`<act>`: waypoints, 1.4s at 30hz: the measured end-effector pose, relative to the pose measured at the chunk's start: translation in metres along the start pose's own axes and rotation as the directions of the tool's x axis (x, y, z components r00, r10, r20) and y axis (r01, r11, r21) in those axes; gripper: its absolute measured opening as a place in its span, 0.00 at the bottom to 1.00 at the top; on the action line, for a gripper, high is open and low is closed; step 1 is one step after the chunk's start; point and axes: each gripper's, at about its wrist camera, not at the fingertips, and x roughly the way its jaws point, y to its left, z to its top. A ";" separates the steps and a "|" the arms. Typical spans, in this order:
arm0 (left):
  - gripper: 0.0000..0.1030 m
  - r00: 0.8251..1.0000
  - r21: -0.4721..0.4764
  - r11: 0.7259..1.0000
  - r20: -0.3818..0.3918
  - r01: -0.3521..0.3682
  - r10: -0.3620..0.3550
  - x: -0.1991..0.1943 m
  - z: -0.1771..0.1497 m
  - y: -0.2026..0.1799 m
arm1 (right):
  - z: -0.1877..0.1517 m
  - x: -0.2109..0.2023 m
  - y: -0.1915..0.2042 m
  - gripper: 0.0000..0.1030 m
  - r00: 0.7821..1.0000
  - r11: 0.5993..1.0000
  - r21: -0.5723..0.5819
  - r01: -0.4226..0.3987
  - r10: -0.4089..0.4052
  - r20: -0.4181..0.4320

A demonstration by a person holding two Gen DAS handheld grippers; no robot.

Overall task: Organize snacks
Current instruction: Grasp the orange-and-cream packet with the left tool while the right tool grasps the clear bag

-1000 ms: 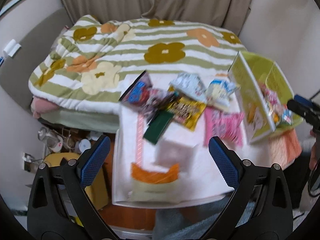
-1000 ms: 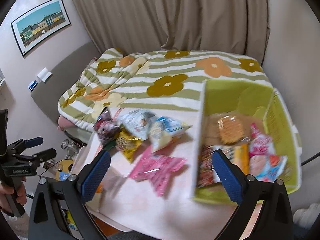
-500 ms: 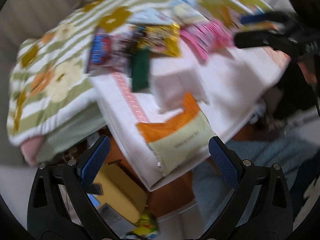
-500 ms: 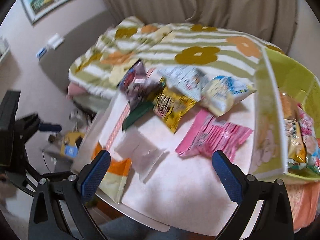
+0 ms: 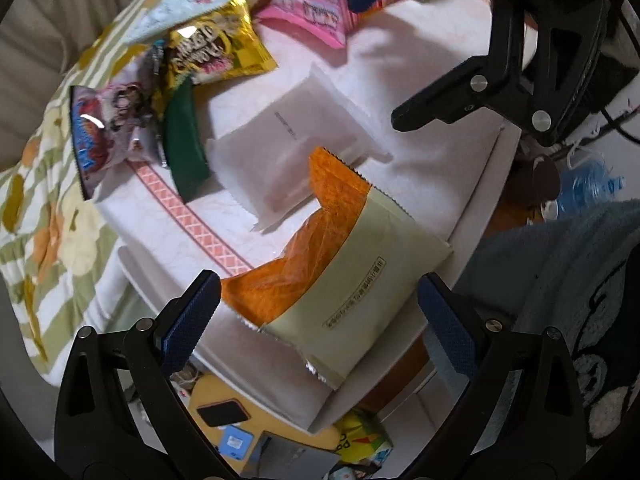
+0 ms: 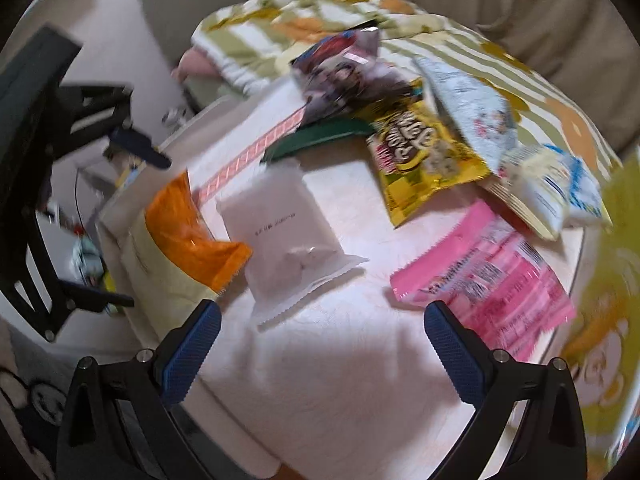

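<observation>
White cloth-covered table (image 5: 432, 176) holds scattered snack packets — floral striped bedding (image 6: 460, 40) behind.

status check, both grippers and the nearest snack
Left gripper open, empty, over the orange-and-cream packet. Right gripper open, empty. White pouch touches the packet's far end.

Nothing reads cleanly. Orange-and-cream packet (image 5: 352, 280) has a boxed line of small print, too small to make out. Beside it, white pouch (image 5: 288, 148) carries one faint printed line, illegible. Yellow bag (image 6: 420, 152) beyond the pouch has large stylised lettering, blurred, not decipherable.
</observation>
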 end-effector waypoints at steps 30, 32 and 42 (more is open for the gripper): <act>0.66 0.998 -0.125 0.991 -0.011 0.054 -0.056 0.016 -0.014 0.011 | 0.024 0.050 0.016 0.98 0.998 0.937 -0.343 -0.060 0.051 -0.035; 0.65 0.998 -0.148 0.987 -0.003 0.058 -0.059 0.015 -0.017 0.013 | 0.026 0.054 0.016 0.98 0.998 0.933 -0.353 -0.066 0.056 -0.036; 0.64 0.998 -0.229 0.972 0.000 0.054 -0.056 0.010 -0.026 0.028 | 0.039 0.074 0.029 0.88 0.995 0.922 -0.376 -0.095 0.088 -0.037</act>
